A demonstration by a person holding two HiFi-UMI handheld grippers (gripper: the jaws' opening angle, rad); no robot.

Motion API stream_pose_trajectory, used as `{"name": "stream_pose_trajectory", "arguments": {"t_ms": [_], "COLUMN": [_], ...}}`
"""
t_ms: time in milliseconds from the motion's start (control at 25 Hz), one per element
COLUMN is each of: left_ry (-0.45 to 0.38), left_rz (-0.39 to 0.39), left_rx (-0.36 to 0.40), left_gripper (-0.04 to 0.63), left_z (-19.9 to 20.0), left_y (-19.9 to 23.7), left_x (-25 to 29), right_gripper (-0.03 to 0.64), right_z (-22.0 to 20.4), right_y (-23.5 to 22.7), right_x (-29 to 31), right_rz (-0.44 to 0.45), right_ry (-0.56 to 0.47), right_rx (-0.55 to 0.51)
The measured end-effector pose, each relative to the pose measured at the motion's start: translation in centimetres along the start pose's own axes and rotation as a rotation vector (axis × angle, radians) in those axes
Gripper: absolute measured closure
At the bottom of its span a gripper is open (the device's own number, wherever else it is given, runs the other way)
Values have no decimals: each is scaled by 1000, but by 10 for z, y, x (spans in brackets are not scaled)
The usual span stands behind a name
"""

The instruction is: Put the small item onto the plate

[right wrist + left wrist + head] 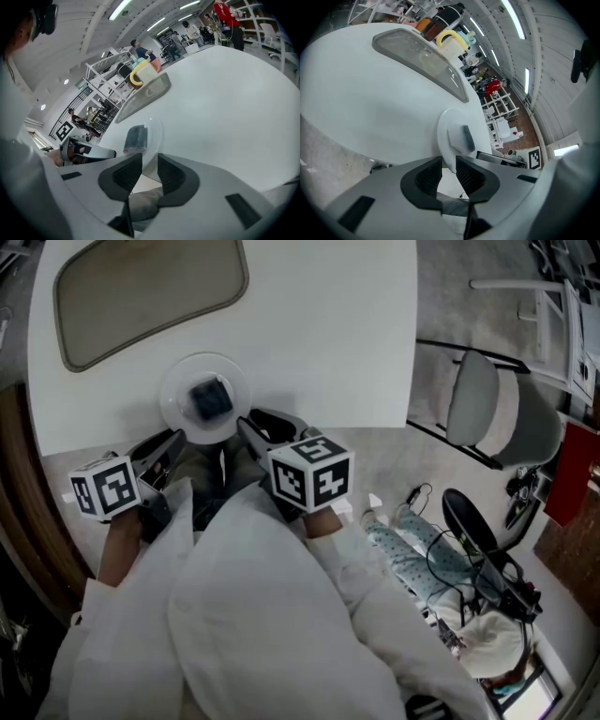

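A small dark grey block (210, 397) lies on a round white plate (173, 409) at the near edge of the white table (328, 334). Both grippers hang just off that edge, over my lap. My left gripper (169, 442) is to the plate's lower left and my right gripper (272, 423) to its lower right. In the left gripper view, the left gripper (448, 161) shows a narrow gap with nothing in it, and the block (464, 137) rests on the plate (446, 123) beyond. The right gripper (150, 159) looks the same, facing the block (137, 138).
A long grey tray (150, 296) lies on the table's far left side. A jug with a yellow handle (143, 72) stands beyond it. A grey chair (487, 409) and cables on the floor sit to the right of the table. Shelving and people are in the background.
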State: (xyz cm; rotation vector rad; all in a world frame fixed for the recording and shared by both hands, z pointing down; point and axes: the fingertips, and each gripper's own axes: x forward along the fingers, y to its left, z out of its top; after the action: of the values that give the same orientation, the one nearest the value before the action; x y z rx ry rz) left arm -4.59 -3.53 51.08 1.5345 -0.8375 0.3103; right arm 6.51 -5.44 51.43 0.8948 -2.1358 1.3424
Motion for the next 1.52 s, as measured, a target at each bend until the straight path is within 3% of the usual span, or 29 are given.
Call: {"name": "stream_pose_trajectory", "arguments": {"t_ms": [320, 520, 960, 1520], "left_ry": [-21, -44, -78, -36], "left_rz": [-19, -11, 26, 53], "left_rx": [-60, -67, -42, 112], "left_gripper": [505, 506, 538, 537], "left_z": [2, 8, 14, 14], "left_y": [0, 0, 3, 4], "left_x": [6, 4, -1, 7], "right_gripper": [526, 526, 545, 555], "right_z": [0, 4, 7, 4], "right_y": [-5, -5, -1, -10], "right_x": [3, 4, 4, 5], "right_rz": [15, 23, 18, -3], "right_ry": [3, -11, -32, -31], "right_rx": [50, 108, 127, 130]}}
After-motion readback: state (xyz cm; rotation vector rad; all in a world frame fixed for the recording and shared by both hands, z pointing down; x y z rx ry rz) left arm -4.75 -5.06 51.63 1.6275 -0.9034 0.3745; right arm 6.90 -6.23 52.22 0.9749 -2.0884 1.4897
